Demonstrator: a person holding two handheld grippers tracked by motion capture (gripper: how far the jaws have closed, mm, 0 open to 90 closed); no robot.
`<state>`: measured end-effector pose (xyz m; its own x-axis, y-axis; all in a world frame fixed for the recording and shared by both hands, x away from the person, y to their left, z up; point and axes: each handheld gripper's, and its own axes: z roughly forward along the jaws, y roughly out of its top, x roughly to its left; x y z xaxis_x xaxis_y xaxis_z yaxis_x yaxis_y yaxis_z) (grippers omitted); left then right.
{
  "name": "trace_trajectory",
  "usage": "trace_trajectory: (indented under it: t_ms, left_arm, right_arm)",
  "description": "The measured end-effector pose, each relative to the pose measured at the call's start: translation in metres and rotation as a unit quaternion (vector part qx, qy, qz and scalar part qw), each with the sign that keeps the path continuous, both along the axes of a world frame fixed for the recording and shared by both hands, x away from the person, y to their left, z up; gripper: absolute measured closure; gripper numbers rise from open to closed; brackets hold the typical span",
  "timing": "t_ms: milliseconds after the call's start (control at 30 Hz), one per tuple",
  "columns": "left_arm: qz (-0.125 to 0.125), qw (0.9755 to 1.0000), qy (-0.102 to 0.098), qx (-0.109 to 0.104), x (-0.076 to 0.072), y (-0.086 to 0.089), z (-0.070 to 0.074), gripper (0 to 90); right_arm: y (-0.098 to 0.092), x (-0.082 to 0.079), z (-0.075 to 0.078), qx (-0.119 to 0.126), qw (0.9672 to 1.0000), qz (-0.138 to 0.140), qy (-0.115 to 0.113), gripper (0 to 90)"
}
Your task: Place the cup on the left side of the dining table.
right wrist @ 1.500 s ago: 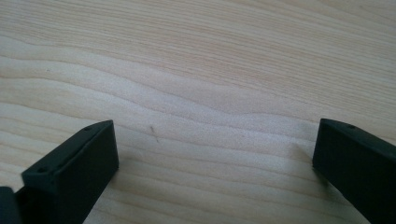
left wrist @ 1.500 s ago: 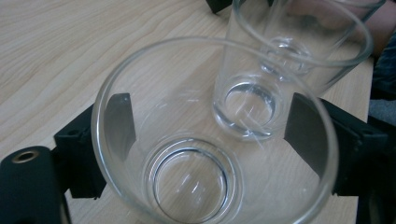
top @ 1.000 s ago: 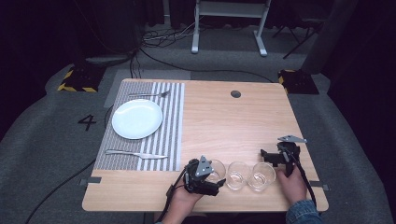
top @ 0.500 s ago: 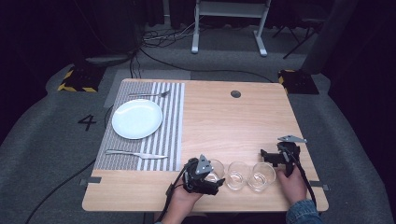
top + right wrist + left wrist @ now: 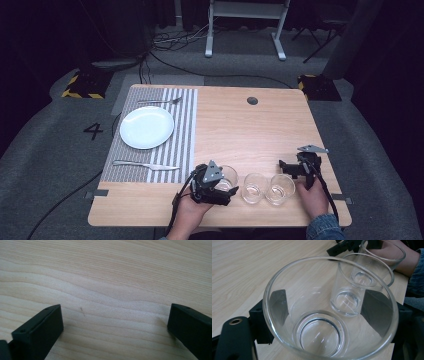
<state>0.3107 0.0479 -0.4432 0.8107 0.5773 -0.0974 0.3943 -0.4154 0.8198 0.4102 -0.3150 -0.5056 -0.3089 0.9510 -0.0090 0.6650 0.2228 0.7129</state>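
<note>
On the wooden table (image 5: 250, 135), the left gripper (image 5: 227, 187) clasps an upright glass (image 5: 329, 312).

High view overhead, facing forward-down on the table (image 5: 250, 130); both gripper views close, sharing its wood.

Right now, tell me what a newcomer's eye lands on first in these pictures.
Three clear glasses stand in a row at the near edge of the wooden table. The left gripper has its jaws on either side of the leftmost glass, while the right gripper hangs open over bare wood beside the rightmost glass. On the far left, a white plate sits on a striped placemat.
</note>
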Motion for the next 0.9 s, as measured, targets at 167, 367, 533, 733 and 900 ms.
trace_trajectory:
  t_ms: [167, 367, 533, 733, 900]
  left_arm:
    - [0.008, 0.9999, -0.007, -0.006, 0.002, 0.010, 0.009, 19.2]
    - [0.017, 0.9996, -0.017, -0.014, 0.004, 0.023, 0.021, 19.2]
    - [0.032, 0.9991, -0.021, -0.020, 0.007, 0.033, 0.028, 19.2]
    - [0.057, 0.9977, -0.022, -0.031, 0.011, 0.048, 0.034, 19.3]
    - [0.076, 0.9964, -0.022, -0.029, 0.016, 0.059, 0.038, 19.2]
  right_arm:
    - [0.000, 0.000, 0.000, 0.000, 1.0000, 0.000, 0.000, 0.5]
    - [0.000, 0.000, 0.000, 0.000, 1.0000, 0.000, 0.000, 0.5]
    - [0.000, 0.000, 0.000, 0.000, 1.0000, 0.000, 0.000, 0.5]
    - [0.000, 0.000, 0.000, 0.000, 1.0000, 0.000, 0.000, 0.5]
    - [0.000, 0.000, 0.000, 0.000, 1.0000, 0.000, 0.000, 0.5]
